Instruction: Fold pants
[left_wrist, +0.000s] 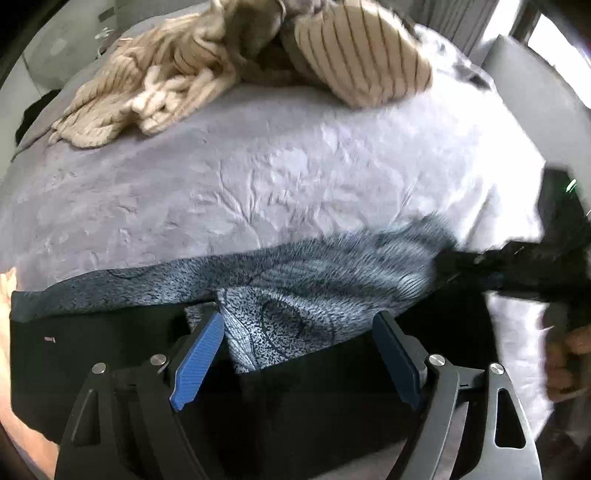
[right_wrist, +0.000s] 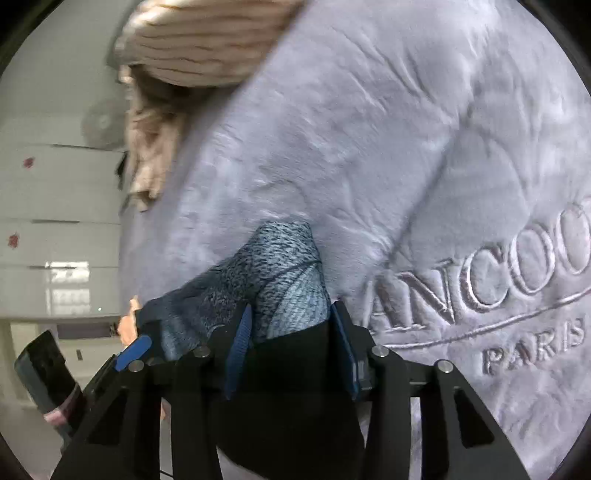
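Note:
The pants (left_wrist: 314, 273) are black outside with a grey-blue fleecy lining, stretched across the near edge of a bed. My left gripper (left_wrist: 295, 332) is open, its blue pads either side of the turned-out lining and black fabric, not pinching. The right gripper shows in the left wrist view (left_wrist: 517, 266), blurred, at the pants' right end. In the right wrist view my right gripper (right_wrist: 290, 332) has blue pads apart with the pants (right_wrist: 280, 266) bunched between them; the fabric fills the gap.
A pale lilac plush blanket (left_wrist: 295, 166) covers the bed, embossed with lettering (right_wrist: 498, 280). A beige striped garment (left_wrist: 184, 74) and striped pillow (left_wrist: 362, 48) lie at the far side. A white wall and floor (right_wrist: 55, 184) lie left of the bed.

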